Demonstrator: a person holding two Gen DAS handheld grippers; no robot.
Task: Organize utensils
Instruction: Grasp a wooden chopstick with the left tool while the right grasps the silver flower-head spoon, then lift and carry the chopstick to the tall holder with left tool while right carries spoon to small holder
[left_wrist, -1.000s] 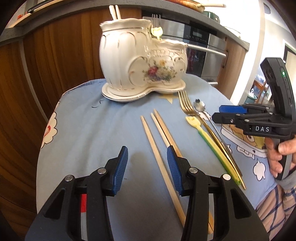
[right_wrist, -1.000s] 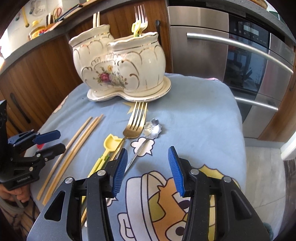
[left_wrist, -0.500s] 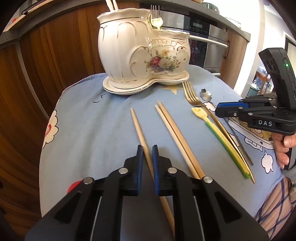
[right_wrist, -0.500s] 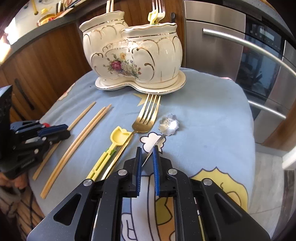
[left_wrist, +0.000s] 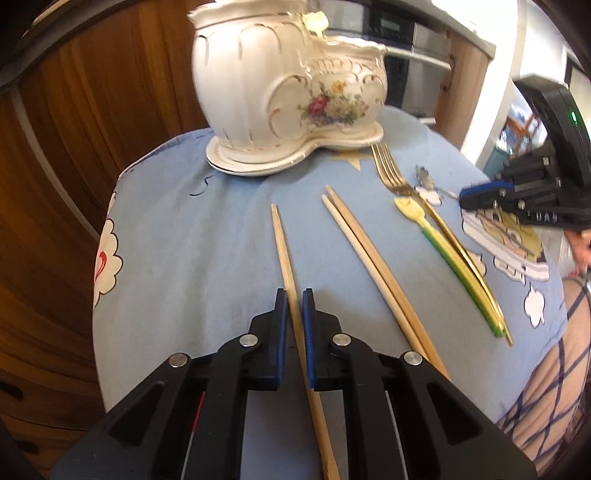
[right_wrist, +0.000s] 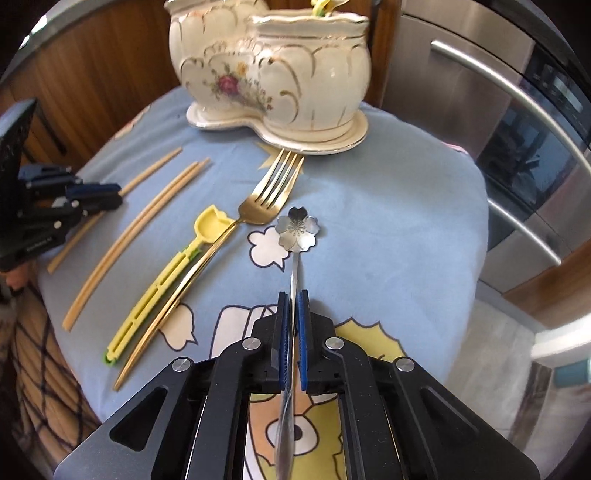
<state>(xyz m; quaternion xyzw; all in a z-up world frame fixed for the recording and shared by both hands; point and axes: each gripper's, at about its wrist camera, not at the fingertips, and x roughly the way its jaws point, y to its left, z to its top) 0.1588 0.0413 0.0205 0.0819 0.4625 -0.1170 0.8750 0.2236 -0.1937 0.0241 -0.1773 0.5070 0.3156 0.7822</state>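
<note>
Rubber-blue pads line your left gripper (left_wrist: 294, 301), whose fingers are pinched together on a single pale wooden chopstick (left_wrist: 286, 258), a slim square-cut stick running straight out ahead between them over the cloth. Your right gripper (right_wrist: 293, 302) has its fingers clamped on the thin steel stem of a silver spoon (right_wrist: 297, 230); its flower-shaped end, petalled and shiny, lies just beyond the tips. Beside the held chopstick, a pair of chopsticks (left_wrist: 369, 254) lies side by side, touching. Further right rest a yellow plastic spoon (right_wrist: 166, 280) with a green underside and, hard against it, a polished gold fork (right_wrist: 258, 199) whose tines point at the holder. That ceramic utensil holder (right_wrist: 273, 70), cream-white, scalloped, gilt-edged and painted with roses, stands on its matching saucer at the far end, with a yellow utensil poking from the nearer compartment. Everything sits on a light blue cartoon-print cloth (right_wrist: 388, 221) draped over the counter. Around it are dark wooden cabinets (left_wrist: 92, 92) and a stainless steel oven (right_wrist: 498, 110) with long bar handles.
</note>
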